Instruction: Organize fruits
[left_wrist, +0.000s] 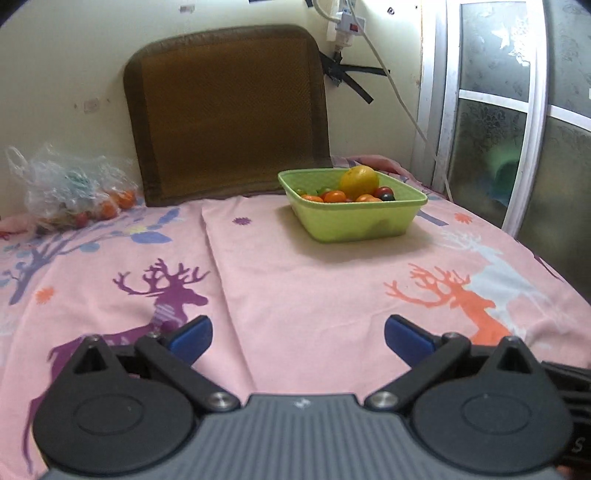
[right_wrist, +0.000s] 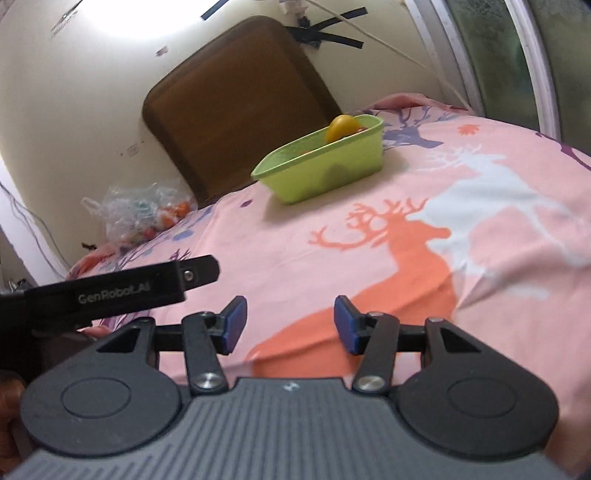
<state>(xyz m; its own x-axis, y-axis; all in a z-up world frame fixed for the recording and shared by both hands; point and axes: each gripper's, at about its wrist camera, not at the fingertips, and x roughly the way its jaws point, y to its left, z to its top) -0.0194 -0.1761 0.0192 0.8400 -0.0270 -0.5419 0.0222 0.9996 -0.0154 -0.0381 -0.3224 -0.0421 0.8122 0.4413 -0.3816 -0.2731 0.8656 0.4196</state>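
my left gripper (left_wrist: 298, 338) gapes wide over the pink deer sheet (left_wrist: 295, 295), nothing between its blue pads. my right gripper (right_wrist: 290, 325) stands partly open, also empty. the green basin (left_wrist: 354, 221) sits ahead near the brown cushion (left_wrist: 229, 110), holding a big yellow fruit (left_wrist: 359, 181) and small tomatoes (left_wrist: 334, 196). a plastic bag (left_wrist: 70, 188) of more fruit lies far left.

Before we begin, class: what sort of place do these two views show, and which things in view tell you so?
Probably a bedroom at home. A pink deer-print sheet covers what looks like a bed, a brown cushion leans against the wall, and a power strip hangs by a frosted window.
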